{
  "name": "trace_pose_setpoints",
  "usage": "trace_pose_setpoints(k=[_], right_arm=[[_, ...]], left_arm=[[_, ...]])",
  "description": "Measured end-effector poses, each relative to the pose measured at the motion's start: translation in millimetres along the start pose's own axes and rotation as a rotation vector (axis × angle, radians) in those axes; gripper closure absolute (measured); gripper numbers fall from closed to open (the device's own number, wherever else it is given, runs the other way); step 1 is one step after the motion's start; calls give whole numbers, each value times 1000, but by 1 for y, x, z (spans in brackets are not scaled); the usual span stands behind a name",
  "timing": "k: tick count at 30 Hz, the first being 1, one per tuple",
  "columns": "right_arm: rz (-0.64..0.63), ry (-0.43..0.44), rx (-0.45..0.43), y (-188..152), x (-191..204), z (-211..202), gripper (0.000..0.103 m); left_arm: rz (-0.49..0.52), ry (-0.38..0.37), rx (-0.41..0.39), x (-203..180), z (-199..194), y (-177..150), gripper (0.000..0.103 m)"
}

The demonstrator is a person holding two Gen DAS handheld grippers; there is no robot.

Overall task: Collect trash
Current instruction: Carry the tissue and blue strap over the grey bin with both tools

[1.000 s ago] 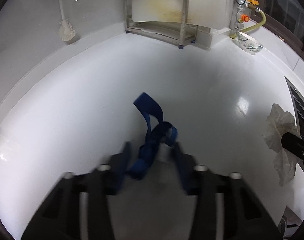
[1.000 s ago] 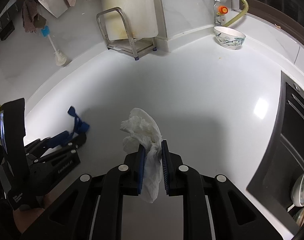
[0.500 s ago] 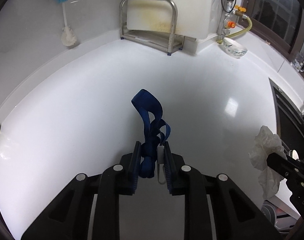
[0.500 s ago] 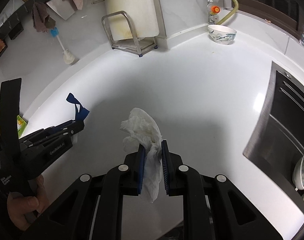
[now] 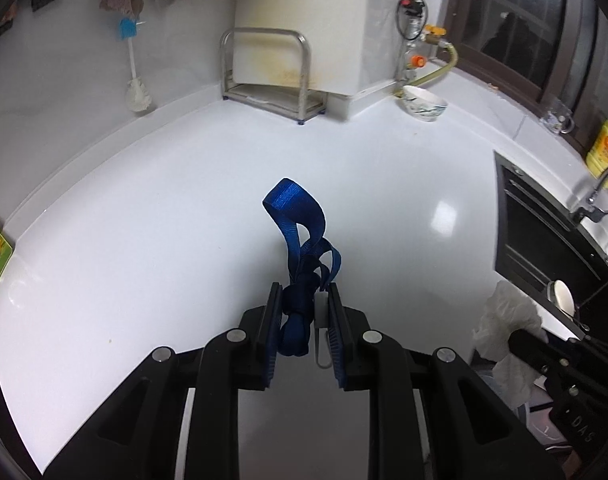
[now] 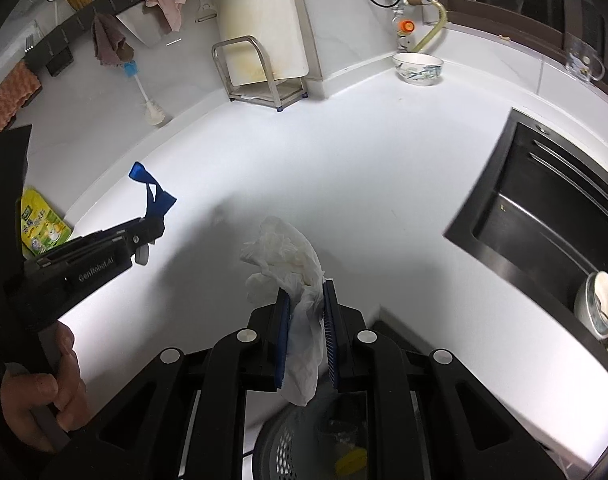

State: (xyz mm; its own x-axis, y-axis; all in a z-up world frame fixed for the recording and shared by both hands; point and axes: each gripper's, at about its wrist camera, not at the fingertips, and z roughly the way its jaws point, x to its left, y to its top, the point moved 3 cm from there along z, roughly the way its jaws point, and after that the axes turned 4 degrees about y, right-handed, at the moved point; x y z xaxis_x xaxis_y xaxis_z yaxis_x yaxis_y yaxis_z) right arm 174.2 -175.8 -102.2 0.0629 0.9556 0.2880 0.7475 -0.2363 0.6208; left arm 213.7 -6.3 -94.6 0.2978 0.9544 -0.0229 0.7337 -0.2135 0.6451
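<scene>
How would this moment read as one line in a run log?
left gripper: shut on blue strap | right gripper: shut on crumpled tissue | perforated bin: below tissue

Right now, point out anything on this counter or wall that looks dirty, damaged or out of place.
The white board leaning in the steel rack has a yellow-brown stain along its lower part. A green printed packet lies at the counter's left edge. Otherwise the white countertop shows no spill.
</scene>
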Motion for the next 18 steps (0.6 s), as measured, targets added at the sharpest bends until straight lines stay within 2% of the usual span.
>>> trace_pose_setpoints(k=[8, 18], right_arm=[[17, 16, -2, -35, -16, -36, 87], [-3, 34, 23, -68, -52, -71, 87]], left_arm=[[29, -37, -17, -36, -39, -22, 81], [51, -36, -18, -88, -76, -52, 81]])
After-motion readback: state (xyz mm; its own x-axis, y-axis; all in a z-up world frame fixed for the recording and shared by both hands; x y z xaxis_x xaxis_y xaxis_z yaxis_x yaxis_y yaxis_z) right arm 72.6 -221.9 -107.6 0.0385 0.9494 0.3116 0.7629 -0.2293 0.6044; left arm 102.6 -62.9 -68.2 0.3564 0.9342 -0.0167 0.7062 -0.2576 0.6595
